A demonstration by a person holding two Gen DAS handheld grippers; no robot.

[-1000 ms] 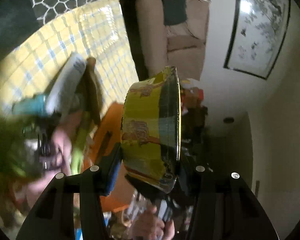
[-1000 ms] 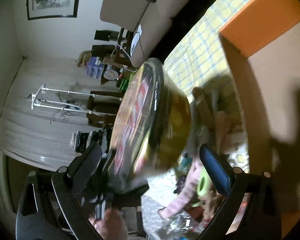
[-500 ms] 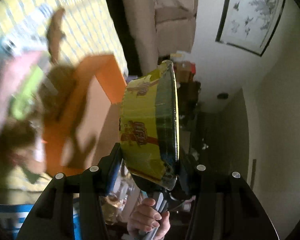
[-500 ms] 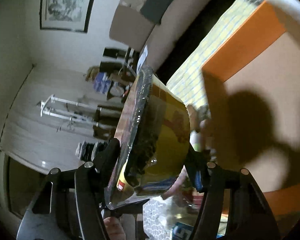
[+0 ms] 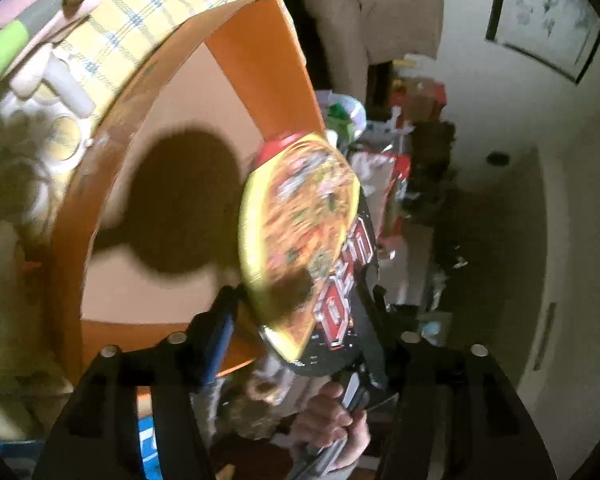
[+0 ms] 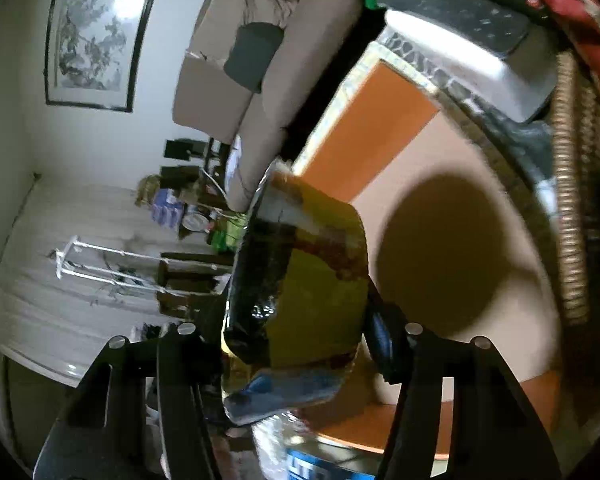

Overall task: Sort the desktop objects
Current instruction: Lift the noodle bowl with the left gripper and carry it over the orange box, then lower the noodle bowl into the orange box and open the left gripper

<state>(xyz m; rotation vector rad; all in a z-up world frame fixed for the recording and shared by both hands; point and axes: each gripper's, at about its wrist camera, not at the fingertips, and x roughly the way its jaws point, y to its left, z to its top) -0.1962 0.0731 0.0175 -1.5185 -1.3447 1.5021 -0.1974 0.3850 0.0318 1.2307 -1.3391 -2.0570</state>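
You risk dropping the noodle bowl (image 5: 300,232) outside the orange box (image 5: 260,60). It hangs on its side over the box's near right edge, and its slick wrap could twist loose. The box floor shows only the bowl's shadow. Your right claw (image 6: 296,332) has just been closing and pinches the bowl. Your left claw (image 5: 300,320) has just been opening around the bowl, and its pads look clear of it.

Yellow noodle bowl (image 5: 300,236) between left claw (image 5: 300,320), over orange box (image 5: 256,56)
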